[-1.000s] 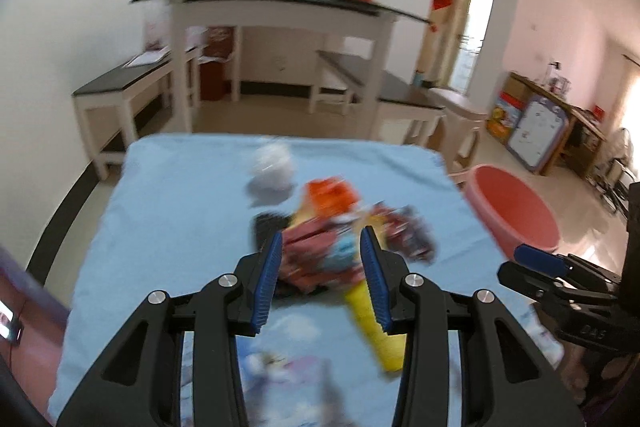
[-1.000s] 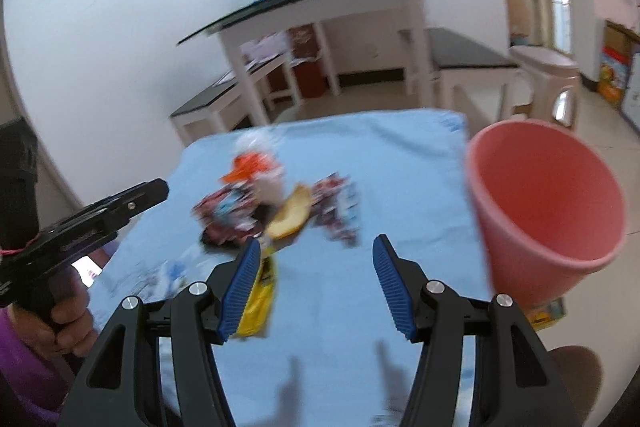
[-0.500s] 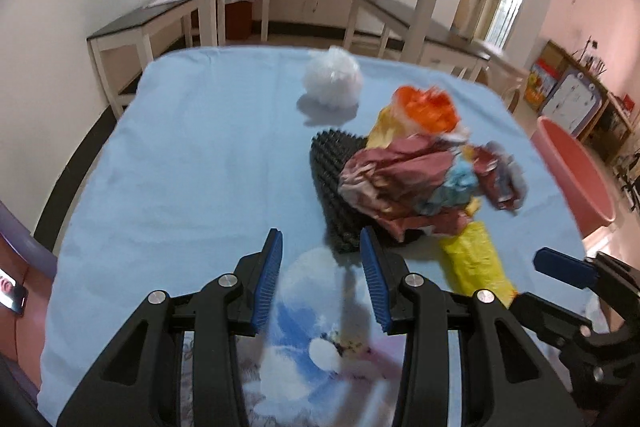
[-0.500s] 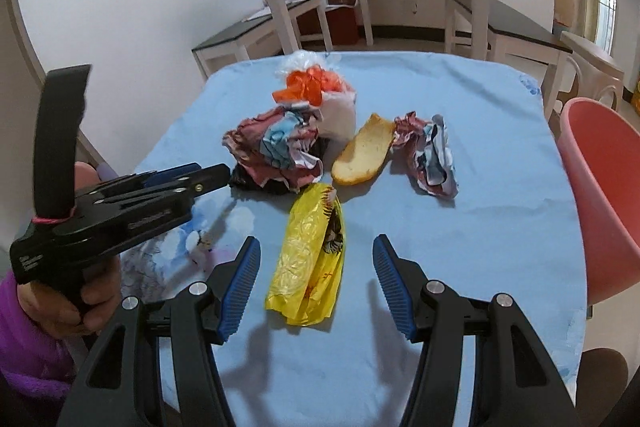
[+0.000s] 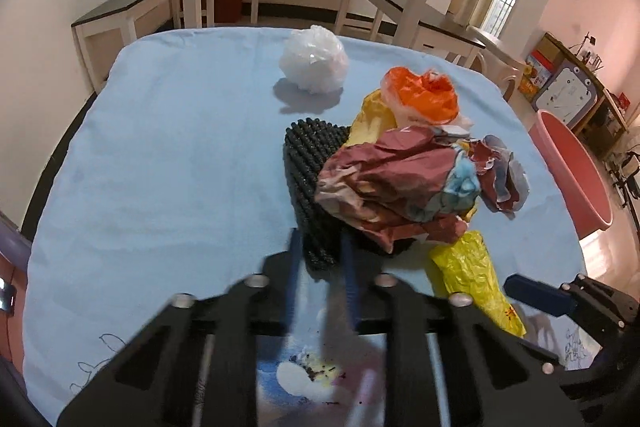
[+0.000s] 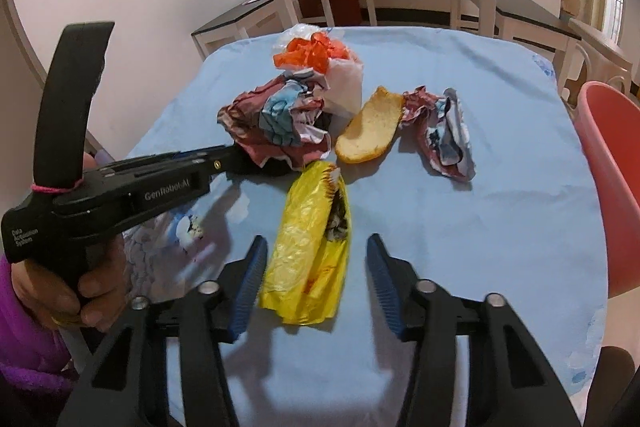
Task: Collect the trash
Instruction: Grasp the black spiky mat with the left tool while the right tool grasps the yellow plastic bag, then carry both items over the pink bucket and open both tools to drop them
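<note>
My left gripper [image 5: 320,247] has just been closing, and its blurred blue pads now sit at either side of the near edge of a bumpy black mat [image 5: 310,163], though I cannot tell whether they press on it; a crumpled maroon paper wad [image 5: 396,187] lies on the mat just ahead and to the right. My right gripper [image 6: 316,269] has also been closing, its ribbed blue jaws still apart around the near end of a crinkled yellow plastic bag [image 6: 312,243] without touching it. Ahead of it on the blue cloth [image 6: 480,227] lie a slice of bread [image 6: 370,127], another crumpled wrapper [image 6: 444,131] and an orange bag [image 6: 312,51], with the pink bucket [image 6: 612,155] far right.
</note>
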`<state>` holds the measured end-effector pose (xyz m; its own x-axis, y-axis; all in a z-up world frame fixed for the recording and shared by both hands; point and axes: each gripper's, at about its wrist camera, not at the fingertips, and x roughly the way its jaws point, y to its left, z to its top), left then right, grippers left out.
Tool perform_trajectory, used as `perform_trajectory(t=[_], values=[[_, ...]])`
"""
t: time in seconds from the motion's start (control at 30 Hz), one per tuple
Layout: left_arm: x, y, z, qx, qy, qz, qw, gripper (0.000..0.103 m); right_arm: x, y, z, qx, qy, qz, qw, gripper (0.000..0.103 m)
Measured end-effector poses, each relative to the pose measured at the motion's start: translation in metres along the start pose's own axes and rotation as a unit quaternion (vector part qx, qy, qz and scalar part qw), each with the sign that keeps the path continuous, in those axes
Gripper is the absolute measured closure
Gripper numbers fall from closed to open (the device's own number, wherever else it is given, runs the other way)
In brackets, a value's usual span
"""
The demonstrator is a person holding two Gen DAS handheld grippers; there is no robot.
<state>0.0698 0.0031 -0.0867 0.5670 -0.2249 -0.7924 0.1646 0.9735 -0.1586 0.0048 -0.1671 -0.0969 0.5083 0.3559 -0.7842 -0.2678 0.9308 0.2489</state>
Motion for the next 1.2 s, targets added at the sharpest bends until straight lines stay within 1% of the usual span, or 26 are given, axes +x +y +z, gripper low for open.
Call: perform_trajectory(t=[0.03,0.1,0.17,0.23,0.3,0.47,0.7,0.8,0.9,1.1,1.2], values=[[-0.002,-0.001,-0.001,0.001,-0.002,0.001,1.0000,0.094,0.001,0.001,-0.001,-0.002,0.005,0.001,1.000,0.063],[-0.008,0.000,-0.002,-0.002,-0.008,0.000,1.0000,0.094,0.002,0.001,-0.002,-0.003,0.010,0.000,1.000,0.071],[-0.015,-0.001,-0.004,-0.005,-0.015,0.002,0.9999,0.095,0.000,-0.001,-0.003,0.001,0.013,0.003,1.000,0.077],[-0.024,0.003,-0.007,-0.011,-0.024,0.011,0.9996,0.095,-0.003,-0.003,-0.004,0.005,0.010,0.004,1.000,0.082],[-0.032,0.008,-0.008,-0.020,-0.029,0.016,0.9993,0.095,-0.008,-0.003,-0.005,0.006,0.001,0.009,1.000,0.090],[-0.059,0.024,-0.013,-0.041,-0.052,0.029,0.9974,0.095,-0.022,0.001,-0.006,-0.001,-0.023,0.022,0.999,0.092],[-0.096,0.027,-0.012,-0.045,-0.095,0.031,0.9939,0.095,-0.039,0.003,-0.007,-0.002,-0.050,0.029,0.998,0.093],[-0.111,0.022,-0.011,-0.041,-0.116,0.029,0.9920,0.095,-0.049,0.001,-0.008,0.002,-0.061,0.029,0.998,0.093],[-0.121,0.018,-0.008,-0.036,-0.129,0.023,0.9907,0.095,-0.060,-0.003,-0.010,0.009,-0.076,0.030,0.997,0.092],[-0.133,-0.003,-0.005,-0.022,-0.147,0.007,0.9888,0.095,-0.080,-0.017,-0.011,0.024,-0.105,0.017,0.994,0.092],[-0.133,-0.014,-0.002,-0.012,-0.149,-0.001,0.9888,0.095,-0.086,-0.027,-0.009,0.033,-0.115,0.007,0.993,0.092]])
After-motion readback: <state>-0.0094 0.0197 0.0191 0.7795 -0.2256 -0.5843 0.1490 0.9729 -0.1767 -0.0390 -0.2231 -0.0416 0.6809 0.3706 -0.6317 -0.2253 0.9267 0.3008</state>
